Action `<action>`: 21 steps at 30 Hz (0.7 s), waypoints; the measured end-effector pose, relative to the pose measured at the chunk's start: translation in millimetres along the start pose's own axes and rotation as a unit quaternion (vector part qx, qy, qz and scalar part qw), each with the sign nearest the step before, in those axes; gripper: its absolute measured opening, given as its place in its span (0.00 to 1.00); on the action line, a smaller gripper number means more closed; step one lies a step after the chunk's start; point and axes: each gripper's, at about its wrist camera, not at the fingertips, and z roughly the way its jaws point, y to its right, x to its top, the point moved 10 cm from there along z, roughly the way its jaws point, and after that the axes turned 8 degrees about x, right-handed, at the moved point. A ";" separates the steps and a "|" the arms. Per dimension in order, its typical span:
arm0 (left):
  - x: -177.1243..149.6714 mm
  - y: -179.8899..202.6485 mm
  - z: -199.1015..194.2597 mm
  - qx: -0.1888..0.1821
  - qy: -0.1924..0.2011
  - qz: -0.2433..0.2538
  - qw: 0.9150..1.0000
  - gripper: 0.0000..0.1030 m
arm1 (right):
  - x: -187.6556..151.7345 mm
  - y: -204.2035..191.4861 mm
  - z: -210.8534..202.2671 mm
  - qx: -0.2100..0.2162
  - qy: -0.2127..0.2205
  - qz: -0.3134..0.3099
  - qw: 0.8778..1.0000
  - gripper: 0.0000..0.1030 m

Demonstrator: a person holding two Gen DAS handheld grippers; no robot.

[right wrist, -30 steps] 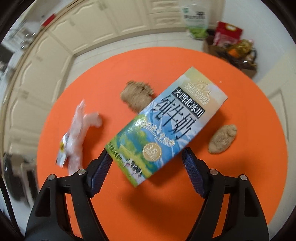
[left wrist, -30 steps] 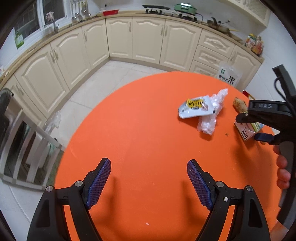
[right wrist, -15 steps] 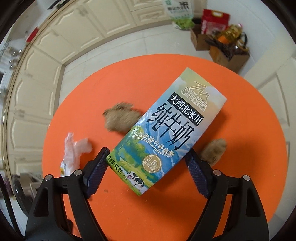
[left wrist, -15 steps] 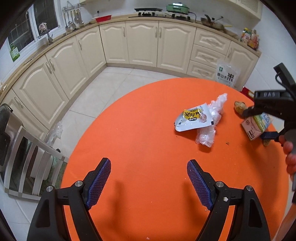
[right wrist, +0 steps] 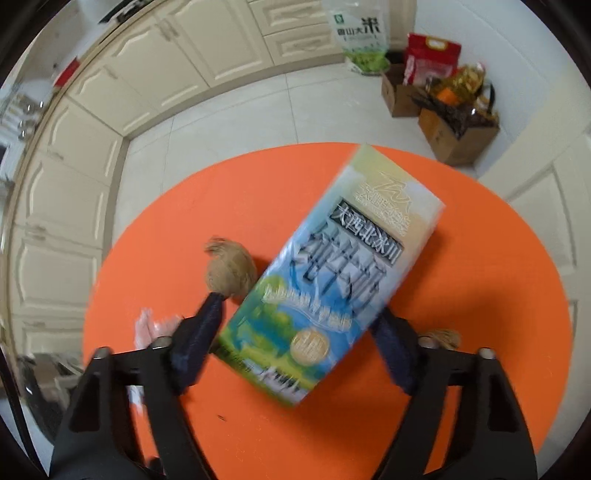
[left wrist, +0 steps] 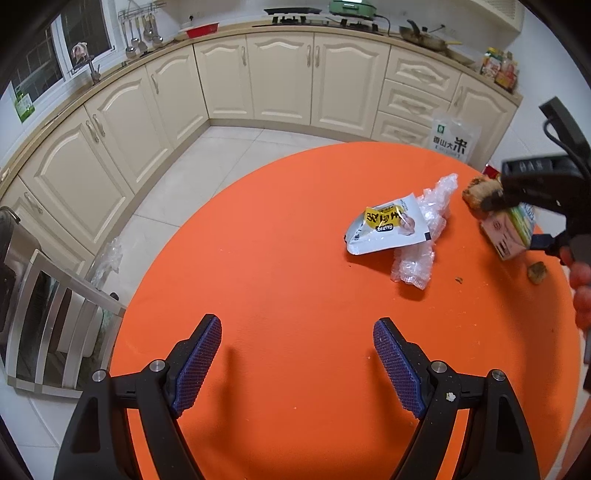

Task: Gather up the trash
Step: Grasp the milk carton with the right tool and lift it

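milk carton: clamped across lower sides between right gripper fingers, raised over orange counter; likely light, stiff yet crushable; left gripper fingers apart, empty

Only a few things are legible here. The milk carton has big Chinese print, "大西北冰川" on the dark band, the rest smeared by blur. The rice bag by the cabinets shows a large "米". The snack wrapper has yellow-patch lettering I can't make out.
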 end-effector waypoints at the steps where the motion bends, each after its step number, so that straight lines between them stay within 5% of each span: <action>1: 0.1 0.5 -0.3 -0.002 0.000 -0.002 1.000 0.78 | -3.0 -2.6 -0.5 0.003 -0.002 -0.008 1.000 0.62; 4: 1.3 2.6 -1.7 -0.006 0.001 -0.002 1.000 0.78 | -16.5 -11.0 -6.3 0.004 -0.007 -0.055 0.998 0.49; 14: 12.5 6.0 -6.2 0.012 0.017 0.014 1.000 0.78 | -98.6 -9.1 -21.6 0.014 -0.061 -0.209 0.976 0.45; 21: 25.1 9.2 9.3 0.006 0.005 0.016 1.000 0.78 | -81.8 -0.6 -16.9 -0.010 -0.043 -0.188 0.981 0.50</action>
